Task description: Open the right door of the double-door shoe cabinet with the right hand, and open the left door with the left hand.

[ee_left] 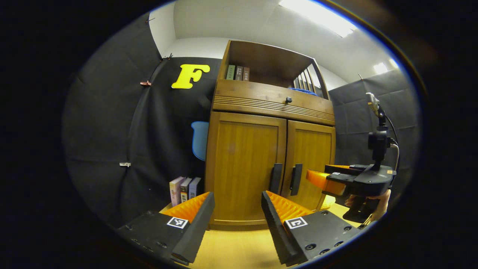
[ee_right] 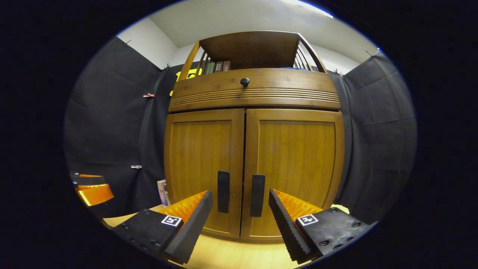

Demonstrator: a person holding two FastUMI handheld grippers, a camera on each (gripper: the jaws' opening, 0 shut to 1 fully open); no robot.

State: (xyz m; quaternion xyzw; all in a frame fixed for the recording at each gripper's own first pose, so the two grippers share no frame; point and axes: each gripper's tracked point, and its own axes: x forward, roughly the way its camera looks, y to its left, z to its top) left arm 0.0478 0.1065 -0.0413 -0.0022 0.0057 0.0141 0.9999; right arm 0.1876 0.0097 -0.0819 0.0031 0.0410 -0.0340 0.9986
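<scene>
Shoe cabinet (ee_right: 254,149) stands straight ahead of me against the black booth wall, both doors shut. Left door (ee_right: 203,168) and right door (ee_right: 297,168) meet at the centre seam; each carries a dark bar handle beside that seam, left handle (ee_right: 223,191) and right handle (ee_right: 257,195), long axes vertical.

My right tool (ee_right: 241,215) sits low in front of the doors, fingers spread apart, nothing between them, the two handles framed in the gap. My left tool (ee_left: 238,215) is likewise spread and empty, aimed at the left door (ee_left: 244,168) from an angle off to the left side.

Writing: spines of the books (ee_left: 238,73) on the open top shelf carry marks too small to read. Printed square markers sit on the tool bodies, no legible words.

Left gripper view adds: my right tool (ee_left: 321,179) seen from the side near the right door (ee_left: 312,160), a hand (ee_left: 381,203) under it, more books (ee_left: 185,189) standing on the floor left of the cabinet, and a blue shape (ee_left: 200,140) behind. Right gripper view gives the drawer knob (ee_right: 244,81) head-on, and my left tool (ee_right: 93,192) at the left edge.
</scene>
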